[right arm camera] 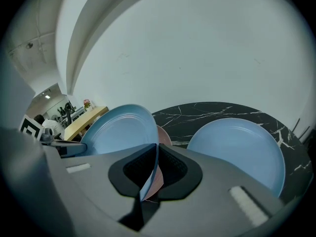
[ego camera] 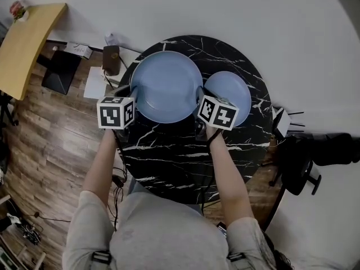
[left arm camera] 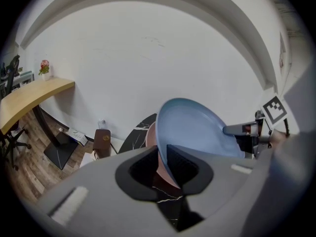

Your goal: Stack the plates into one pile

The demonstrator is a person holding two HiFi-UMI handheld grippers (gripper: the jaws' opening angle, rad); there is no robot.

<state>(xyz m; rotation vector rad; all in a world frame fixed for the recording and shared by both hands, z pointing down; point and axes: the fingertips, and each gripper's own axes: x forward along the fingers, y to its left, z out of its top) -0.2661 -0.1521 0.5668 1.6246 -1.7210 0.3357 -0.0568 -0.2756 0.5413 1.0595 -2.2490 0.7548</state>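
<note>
A large blue plate [ego camera: 166, 86] is over the back of the round black marble table [ego camera: 169, 156]. My left gripper [ego camera: 134, 95] is shut on its left rim and my right gripper [ego camera: 199, 98] is shut on its right rim. In the left gripper view the plate [left arm camera: 197, 127] runs edge-on between the jaws, and a pink plate [left arm camera: 152, 135] shows just beneath it. The right gripper view shows the same rim [right arm camera: 121, 130] pinched, with the pink plate [right arm camera: 163, 135] under it. A smaller blue plate [ego camera: 230, 91] lies flat to the right, also seen in the right gripper view [right arm camera: 237, 144].
A wooden desk [ego camera: 25, 44] stands at the far left over a wood floor. A brown box [ego camera: 111, 59] and papers lie on the floor behind the table's left edge. A black chair [ego camera: 304, 162] stands to the right of the table.
</note>
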